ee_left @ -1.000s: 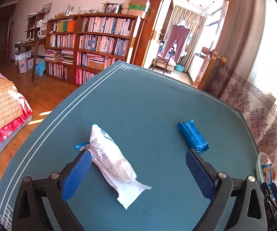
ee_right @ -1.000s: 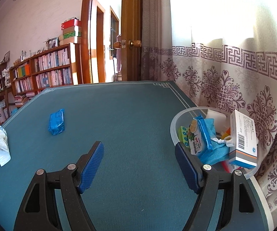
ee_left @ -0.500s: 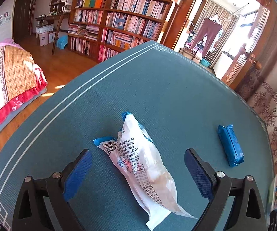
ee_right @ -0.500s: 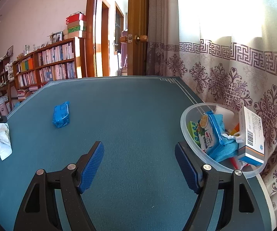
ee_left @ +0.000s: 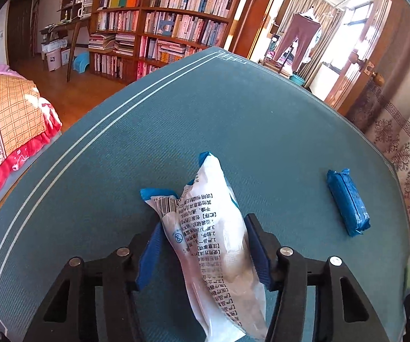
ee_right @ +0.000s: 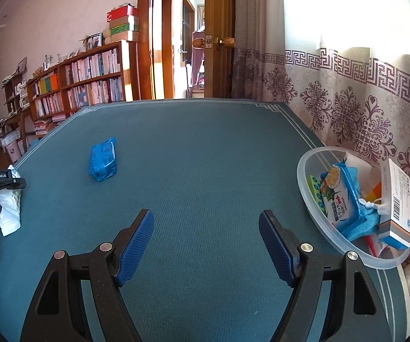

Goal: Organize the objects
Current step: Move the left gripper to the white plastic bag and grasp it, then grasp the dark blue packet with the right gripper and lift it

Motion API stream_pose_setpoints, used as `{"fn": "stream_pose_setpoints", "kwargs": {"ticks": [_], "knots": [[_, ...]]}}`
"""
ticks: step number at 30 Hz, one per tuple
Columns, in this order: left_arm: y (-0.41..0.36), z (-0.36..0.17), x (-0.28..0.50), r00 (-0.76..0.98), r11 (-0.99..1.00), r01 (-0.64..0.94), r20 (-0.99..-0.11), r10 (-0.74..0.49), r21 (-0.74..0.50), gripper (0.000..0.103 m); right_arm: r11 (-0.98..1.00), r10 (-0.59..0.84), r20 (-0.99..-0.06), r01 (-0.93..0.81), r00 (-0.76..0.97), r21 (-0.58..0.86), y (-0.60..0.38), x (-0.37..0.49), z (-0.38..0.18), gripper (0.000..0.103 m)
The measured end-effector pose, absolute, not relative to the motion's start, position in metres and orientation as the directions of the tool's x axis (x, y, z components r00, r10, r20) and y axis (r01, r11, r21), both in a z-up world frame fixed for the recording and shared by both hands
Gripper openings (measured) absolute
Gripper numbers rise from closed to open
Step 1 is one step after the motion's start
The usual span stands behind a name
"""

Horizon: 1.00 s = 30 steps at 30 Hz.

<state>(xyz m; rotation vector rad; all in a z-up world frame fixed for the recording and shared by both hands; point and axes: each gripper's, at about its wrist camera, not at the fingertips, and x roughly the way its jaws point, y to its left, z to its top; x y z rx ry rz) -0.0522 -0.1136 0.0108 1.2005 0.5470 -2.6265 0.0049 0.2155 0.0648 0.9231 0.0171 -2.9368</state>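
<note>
Left wrist view shows my left gripper [ee_left: 202, 245] low over the blue-green table [ee_left: 233, 119]. Its two blue pads [ee_left: 149, 252] are pulled in close on both sides of a white packet [ee_left: 213, 242]. They squeeze the packet near its middle. The packet has black print and a bar code on it, and blue corners at its far end. Its far end points to about 12 o'clock, and its near end runs under the camera toward 6 o'clock. A small blue pack [ee_left: 347, 201] lies flat on the table at about 2 o'clock from the white packet, well apart from it.

From the right wrist view, my right gripper [ee_right: 206, 245] hangs over bare table. Its blue pads [ee_right: 135, 248] are spread wide and nothing sits between them. The same small blue pack [ee_right: 103, 159] lies at about 11 o'clock from this gripper, far off. At about 9 o'clock, at the left edge, I see the white packet [ee_right: 8, 208] and a bit of the left gripper's black body on it.

A clear plastic bowl [ee_right: 316, 213] sits at about 3 o'clock, near the table's right edge, next to a patterned curtain [ee_right: 361, 108]. It holds a blue snack bag [ee_right: 341, 199] leaning up, a white box [ee_right: 398, 202] with a bar code standing on its end, and some other small things I cannot make out. A bookshelf [ee_right: 85, 85] full of books stands far back at about 10 o'clock.
</note>
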Motion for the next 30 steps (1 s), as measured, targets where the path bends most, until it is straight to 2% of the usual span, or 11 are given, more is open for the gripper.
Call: {"fn": "stream_pose_setpoints", "kwargs": {"ticks": [3, 14, 24, 27, 29, 30], "knots": [[-0.105, 0.011, -0.052, -0.663, -0.929, 0.272, -0.748, 0.008, -0.251, 0.054, -0.994, -0.109, -0.594, 0.106, -0.797, 0.039, 0.204, -0.008, 0.067, 0.077], [-0.074, 0.014, -0.05, -0.685, -0.961, 0.099, -0.719, 0.122, -0.257, 0.054, -0.939, -0.323, -0.659, 0.317, -0.679, 0.134, 0.134, -0.087, 0.058, 0.077], [-0.077, 0.01, -0.049, -0.674, -0.956, 0.083, -0.722, 0.155, -0.283, 0.054, -0.923, -0.333, -0.691, 0.373, -0.642, 0.098, 0.082, -0.148, 0.045, 0.076], [-0.076, 0.01, -0.049, -0.674, -0.958, 0.081, -0.723, 0.15, -0.275, 0.054, -0.923, -0.327, -0.71, 0.373, -0.624, 0.097, 0.076, -0.158, 0.039, 0.07], [-0.076, 0.01, -0.049, -0.674, -0.959, 0.081, -0.724, 0.149, -0.273, 0.054, -0.924, -0.32, -0.725, 0.371, -0.61, 0.096, 0.074, -0.164, 0.035, 0.059], [-0.076, 0.009, -0.049, -0.674, -0.959, 0.081, -0.724, 0.149, -0.273, 0.054, -0.925, -0.317, -0.723, 0.369, -0.613, 0.093, 0.074, -0.165, 0.033, 0.059]]}}
